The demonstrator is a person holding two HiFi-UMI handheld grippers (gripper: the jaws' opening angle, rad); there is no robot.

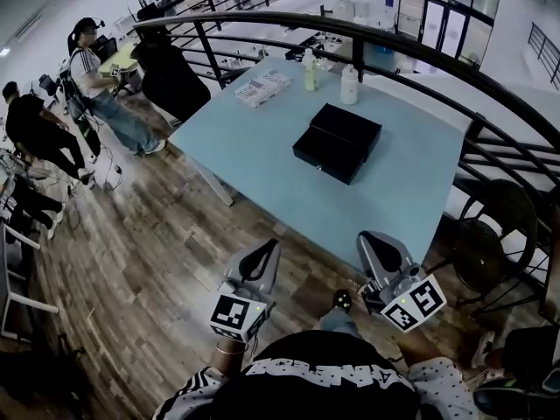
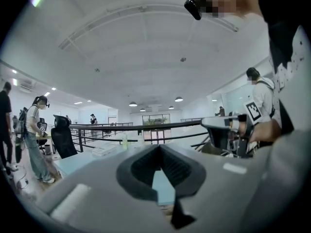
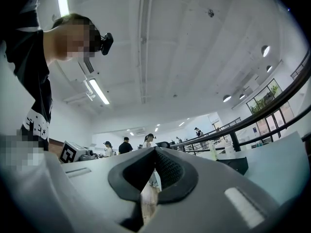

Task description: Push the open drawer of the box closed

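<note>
Approach step, no contact yet. Box (image 1: 348, 127) sits mid-desk (image 1: 254, 160), its drawer (image 1: 327, 155) sticking out toward the person. L tongs (image 1: 261, 259) & R tongs (image 1: 381, 248) are both clenched on nothing, held by the body, well short of the desk. Next, I'd say: step in, set 1 tip flat on the drawer front, push straight.

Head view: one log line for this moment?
stage: not begun | box: drawer open, on table | left gripper: shut, empty | right gripper: shut, empty | both short of table
</note>
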